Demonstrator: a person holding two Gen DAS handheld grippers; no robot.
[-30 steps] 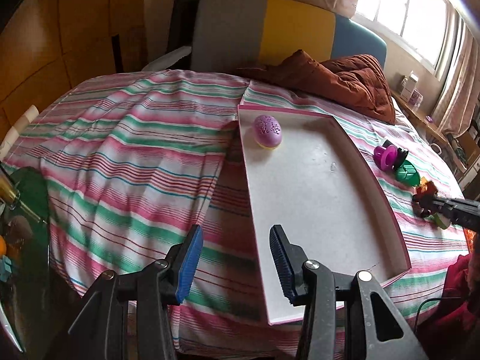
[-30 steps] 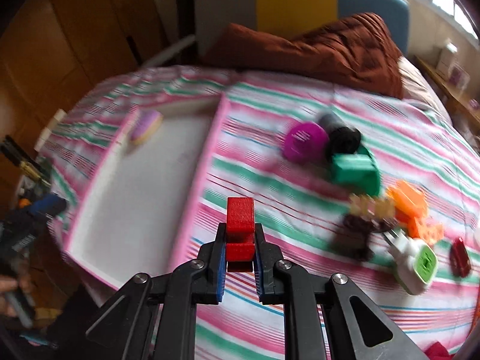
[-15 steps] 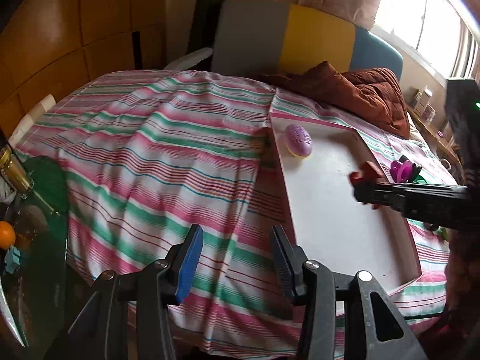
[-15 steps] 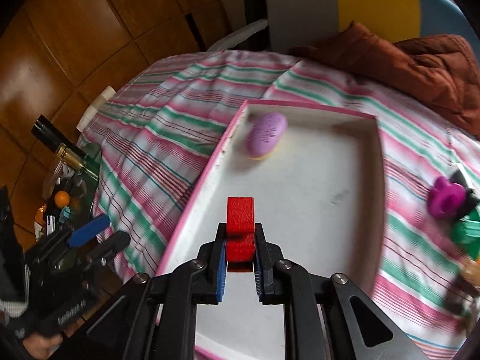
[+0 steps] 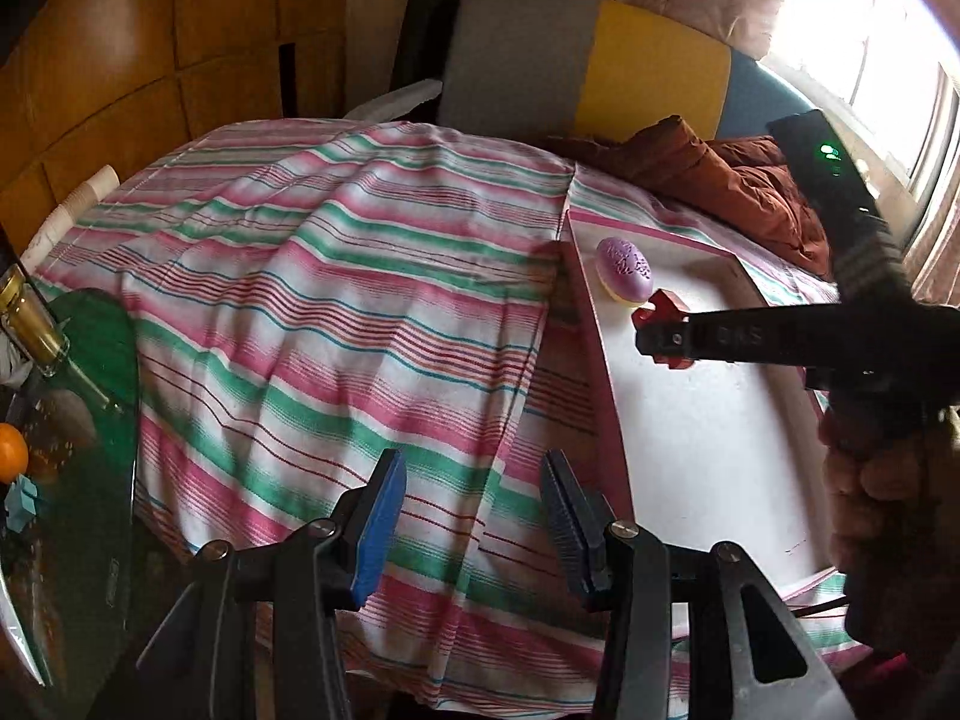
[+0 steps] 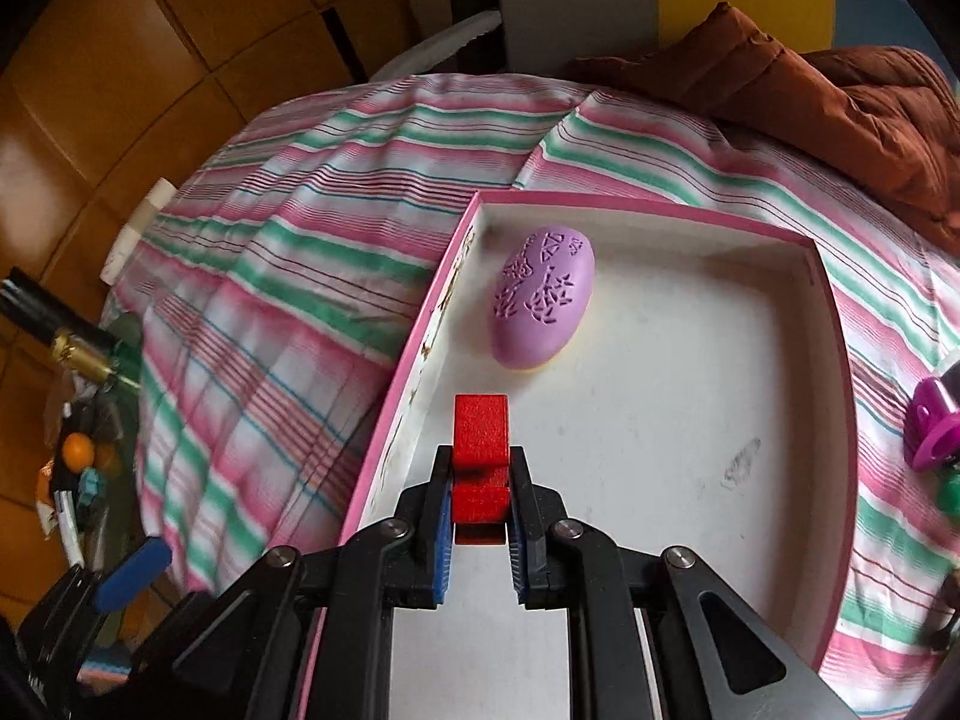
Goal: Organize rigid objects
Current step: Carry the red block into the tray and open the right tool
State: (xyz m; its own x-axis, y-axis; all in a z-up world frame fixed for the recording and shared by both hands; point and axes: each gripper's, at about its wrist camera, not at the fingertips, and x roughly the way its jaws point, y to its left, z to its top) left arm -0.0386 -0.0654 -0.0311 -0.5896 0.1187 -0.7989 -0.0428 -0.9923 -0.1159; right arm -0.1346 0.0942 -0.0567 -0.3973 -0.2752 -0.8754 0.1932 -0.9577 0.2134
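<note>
No legible txt on red block (image 6: 480,468)

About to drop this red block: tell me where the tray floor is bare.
Inside the tray, bare floor runs from the red block in the right gripper rightward to the far wall. Only the purple oval fills the far-left corner.

Your right gripper (image 6: 479,501) is reaching forward with its jaws pinching shut on a red block (image 6: 480,450). Your left gripper (image 5: 471,519) is hanging low, jaws spread wide and holding nothing.
</note>
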